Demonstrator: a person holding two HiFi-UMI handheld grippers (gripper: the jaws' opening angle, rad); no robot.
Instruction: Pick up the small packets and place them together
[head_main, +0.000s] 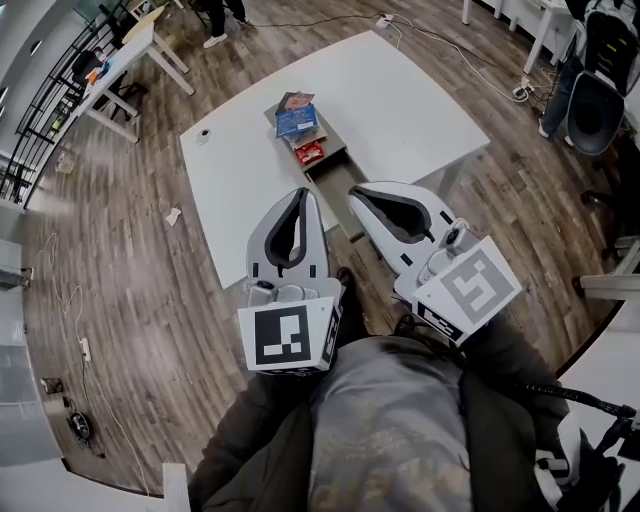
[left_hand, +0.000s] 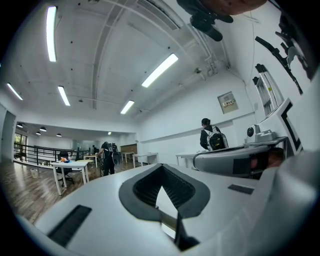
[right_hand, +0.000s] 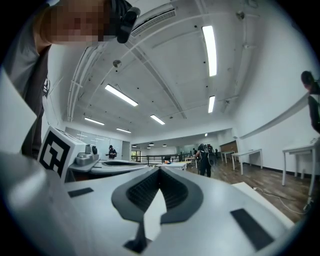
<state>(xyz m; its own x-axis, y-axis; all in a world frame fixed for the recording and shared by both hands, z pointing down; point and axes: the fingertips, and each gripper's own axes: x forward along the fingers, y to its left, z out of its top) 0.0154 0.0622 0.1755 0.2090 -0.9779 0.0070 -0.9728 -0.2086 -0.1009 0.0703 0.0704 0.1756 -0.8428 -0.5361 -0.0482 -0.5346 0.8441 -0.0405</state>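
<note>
On the left, the left gripper (head_main: 301, 193) was clenched tight with nothing in it. Its own view showed the two jaws pressed together and only the big room past them. It pointed level, held up in front of the person's body, with its tip over the near edge of the white table (head_main: 420, 110).

The small packets (head_main: 300, 126) lay farther out on the table, ahead of both grippers, on a long grey tray (head_main: 338, 178). The tray ran from far-left to near-right, and its near end reached in between the two grippers. A dark packet (head_main: 294, 101) and a blue packet (head_main: 297, 118) lay touching at the far end. A red packet (head_main: 310, 152) lay just beside them, a bit nearer to the person. They were already close to each other, so this could be packets that were gathered, or packets waiting to be pushed closer. I could not tell which.

The red packet looked nearest to the left gripper's tip.

On the right, the right gripper (head_main: 353, 192) was clenched shut and empty too — its tip leaned in toward the tray, pointing level.
</note>
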